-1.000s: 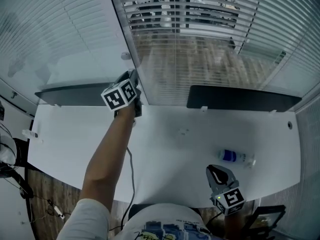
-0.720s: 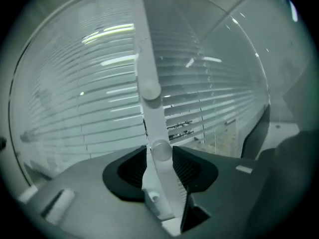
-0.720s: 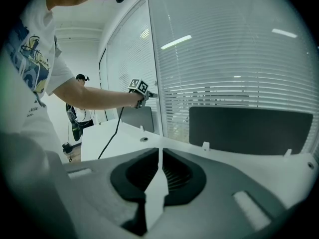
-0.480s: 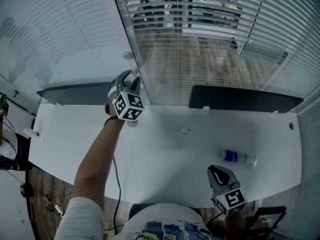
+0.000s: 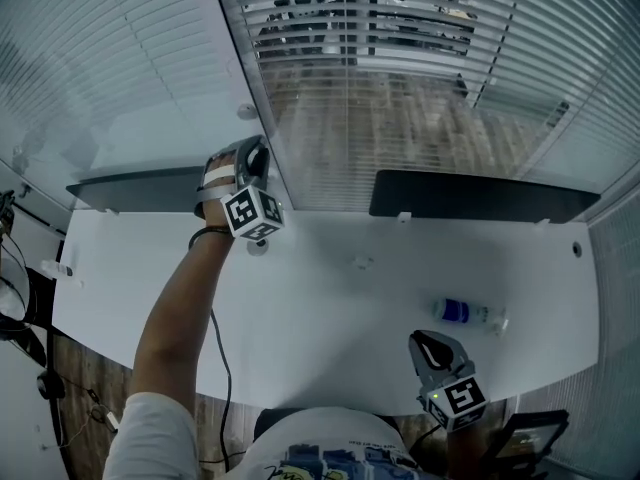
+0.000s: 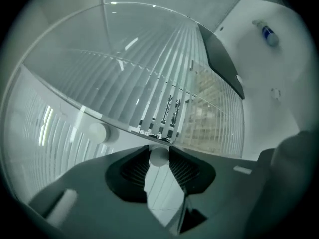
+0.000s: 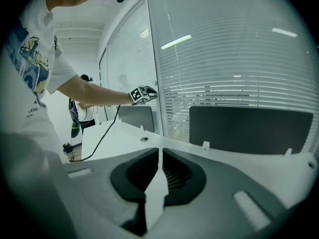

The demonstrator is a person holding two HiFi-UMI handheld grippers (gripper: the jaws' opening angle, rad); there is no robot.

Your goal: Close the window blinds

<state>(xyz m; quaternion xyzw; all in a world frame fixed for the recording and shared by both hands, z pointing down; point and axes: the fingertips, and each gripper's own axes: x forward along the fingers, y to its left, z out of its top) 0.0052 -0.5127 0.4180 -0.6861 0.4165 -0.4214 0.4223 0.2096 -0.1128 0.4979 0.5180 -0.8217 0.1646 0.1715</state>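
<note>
The left gripper (image 5: 251, 158) reaches to the window frame; its jaws have just been closing and now pinch a small white knob (image 6: 159, 156). The knob looks hard, smooth and probably slippery, so squeeze its sides firmly. The window blinds (image 5: 400, 88) behind the glass have their slats partly open. The right gripper (image 5: 428, 348) sits low, jaws together and empty.

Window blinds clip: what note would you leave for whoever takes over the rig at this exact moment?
Left gripper: up at the window frame. Its jaws have just been closing and now pinch the small white knob, probably the slat control.
Right gripper: shut, empty, low over the desk.
Blinds: the centre pane's slats are open and the room beyond shows through.
Done: knob gripped.
Left: turn it until the slats shut, then let go.
</note>
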